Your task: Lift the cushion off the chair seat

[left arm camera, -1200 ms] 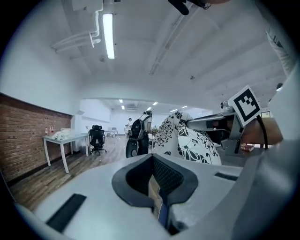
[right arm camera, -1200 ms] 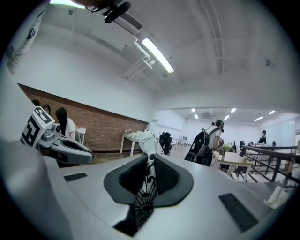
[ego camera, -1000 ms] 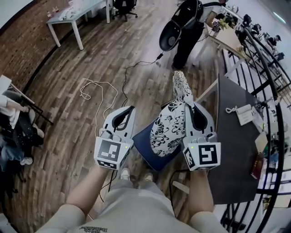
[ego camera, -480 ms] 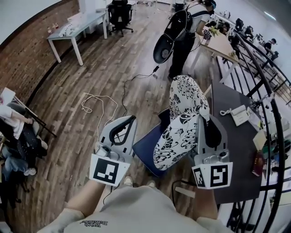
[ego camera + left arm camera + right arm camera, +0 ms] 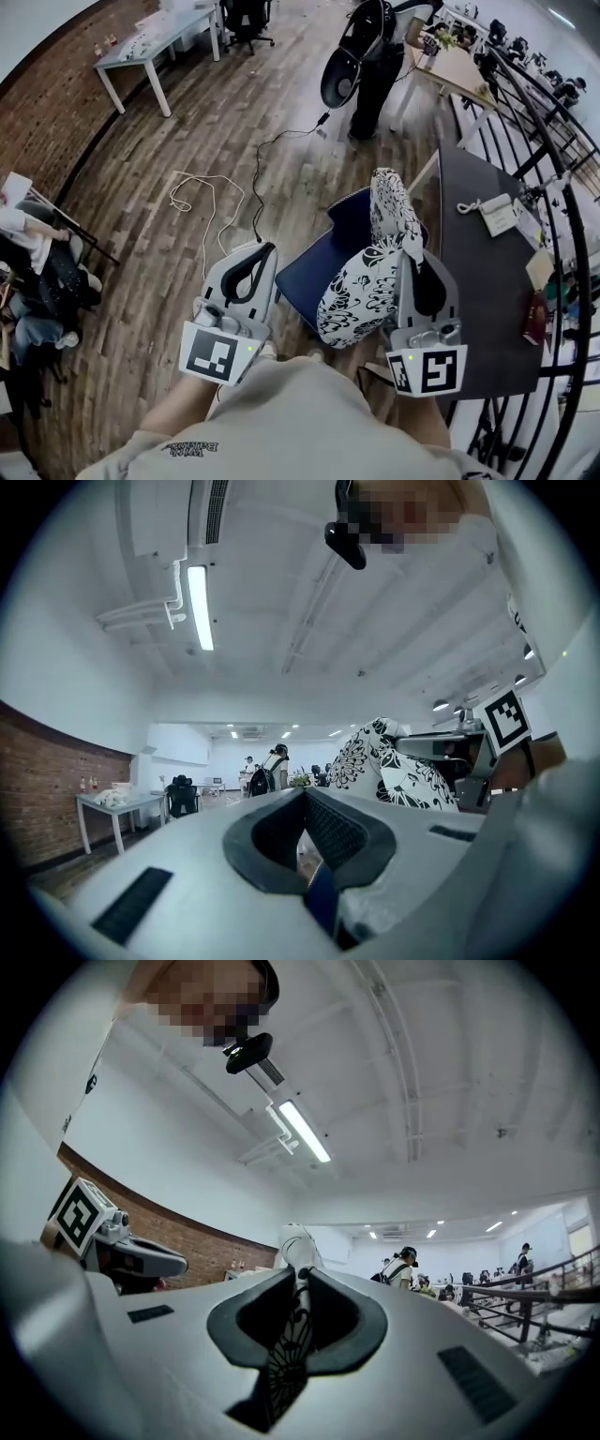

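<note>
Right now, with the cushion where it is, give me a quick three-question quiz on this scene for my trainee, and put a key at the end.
1. True or false: the cushion lies flat on the chair seat.
2. Pick one: the right claw is A) open and empty, B) shut on the cushion, C) shut on a cable.
3. Fill in: the chair seat's colour is ___.

Key: 1 false, it is held up on edge. 2 B, the patterned fabric is pinched between the jaws. 3 dark blue.
</note>
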Demonstrator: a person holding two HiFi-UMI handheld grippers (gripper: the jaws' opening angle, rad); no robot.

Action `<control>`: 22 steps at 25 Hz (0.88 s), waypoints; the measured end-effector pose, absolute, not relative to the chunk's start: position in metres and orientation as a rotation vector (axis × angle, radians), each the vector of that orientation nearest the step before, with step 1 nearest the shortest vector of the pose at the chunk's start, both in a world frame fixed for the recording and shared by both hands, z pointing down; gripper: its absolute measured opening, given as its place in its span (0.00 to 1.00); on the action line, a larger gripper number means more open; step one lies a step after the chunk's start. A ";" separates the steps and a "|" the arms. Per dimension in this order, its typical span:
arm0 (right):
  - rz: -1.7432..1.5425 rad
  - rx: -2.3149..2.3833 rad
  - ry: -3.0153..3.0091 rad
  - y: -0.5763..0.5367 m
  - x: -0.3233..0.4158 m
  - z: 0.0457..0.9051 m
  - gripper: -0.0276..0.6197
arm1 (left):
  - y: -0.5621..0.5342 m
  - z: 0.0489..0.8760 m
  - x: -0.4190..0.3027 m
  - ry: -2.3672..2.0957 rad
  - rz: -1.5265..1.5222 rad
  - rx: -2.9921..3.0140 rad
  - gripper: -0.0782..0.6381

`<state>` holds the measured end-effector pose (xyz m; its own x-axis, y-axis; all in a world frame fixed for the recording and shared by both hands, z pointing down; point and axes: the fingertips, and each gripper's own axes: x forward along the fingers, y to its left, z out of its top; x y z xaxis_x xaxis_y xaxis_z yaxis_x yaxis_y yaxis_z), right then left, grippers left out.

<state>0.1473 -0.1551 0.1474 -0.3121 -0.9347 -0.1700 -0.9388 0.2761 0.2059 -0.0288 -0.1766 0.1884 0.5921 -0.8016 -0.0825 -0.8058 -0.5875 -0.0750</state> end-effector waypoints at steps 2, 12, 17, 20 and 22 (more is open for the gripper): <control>0.413 -1.842 2.479 -0.157 0.149 0.151 0.09 | -0.179 0.194 -0.026 1.362 0.035 -2.721 0.12; 0.392 -1.824 2.514 -0.159 0.147 0.160 0.09 | -0.181 0.198 -0.010 1.321 0.009 -2.730 0.12; 0.366 -1.798 2.565 -0.162 0.147 0.163 0.09 | -0.185 0.207 -0.004 1.305 -0.054 -2.737 0.12; 0.356 -1.806 2.574 -0.162 0.152 0.166 0.09 | -0.184 0.208 0.001 1.294 -0.052 -2.736 0.12; 0.348 -1.805 2.574 -0.163 0.153 0.168 0.09 | -0.184 0.207 0.003 1.300 -0.038 -2.742 0.12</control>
<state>0.1529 -0.1631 0.1682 -0.3483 -0.9311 -0.1081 -0.9264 0.3243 0.1915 0.0026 -0.1843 0.2069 0.6336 -0.7734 -0.0230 -0.7707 -0.6282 -0.1070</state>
